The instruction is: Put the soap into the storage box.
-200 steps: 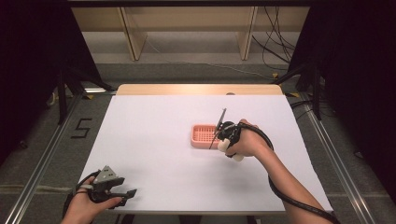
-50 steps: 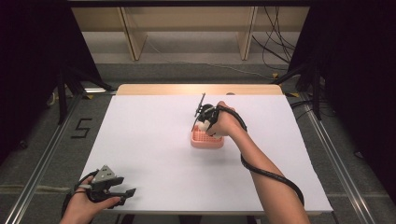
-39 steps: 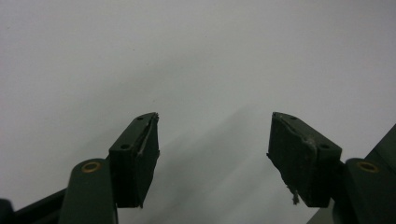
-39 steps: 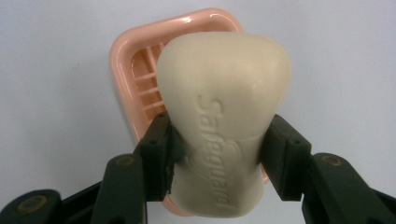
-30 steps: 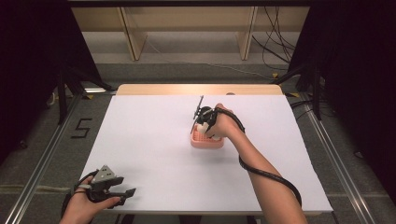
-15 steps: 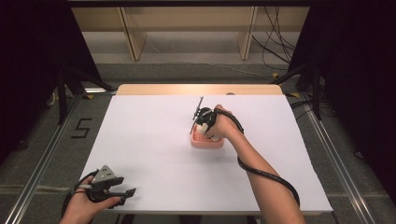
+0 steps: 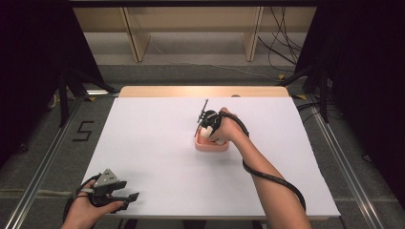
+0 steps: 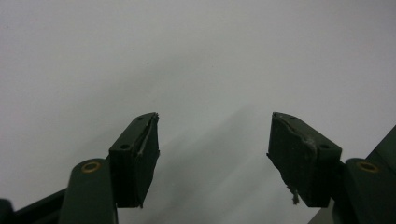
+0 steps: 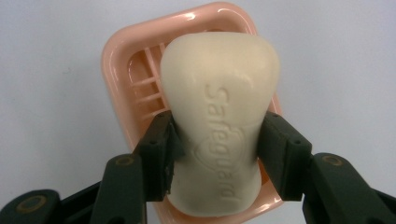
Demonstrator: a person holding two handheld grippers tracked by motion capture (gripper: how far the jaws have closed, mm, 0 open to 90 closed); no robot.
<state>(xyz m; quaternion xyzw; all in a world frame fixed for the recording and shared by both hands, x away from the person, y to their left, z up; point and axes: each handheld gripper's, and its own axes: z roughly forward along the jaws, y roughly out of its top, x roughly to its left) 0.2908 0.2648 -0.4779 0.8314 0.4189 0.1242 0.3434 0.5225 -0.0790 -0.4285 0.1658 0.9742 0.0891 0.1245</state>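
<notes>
Clamping a cream soap bar (image 9: 219, 135), the right tool (image 9: 217, 154) has both black pads pressed on the bar's long sides, just below its middle. In the right gripper view the bar's long axis runs straight away from the camera, along the jaws, with the embossed "Safeguard" lettering facing up and reading along that axis. The wider rounded end points away, the near end sits low at the frame bottom. The bar is over the pink soap dish (image 9: 126, 60), a slotted tray with rounded corners, its length roughly in line with the bar; whether the bar rests on the slats I cannot tell.

In the high view the right tool (image 7: 208, 131) and dish (image 7: 210, 145) sit near the middle of the white bench (image 7: 143, 143). The left tool (image 7: 129, 198) is at the near left corner, well apart, jaws standing wide with nothing between them (image 8: 212, 154).
</notes>
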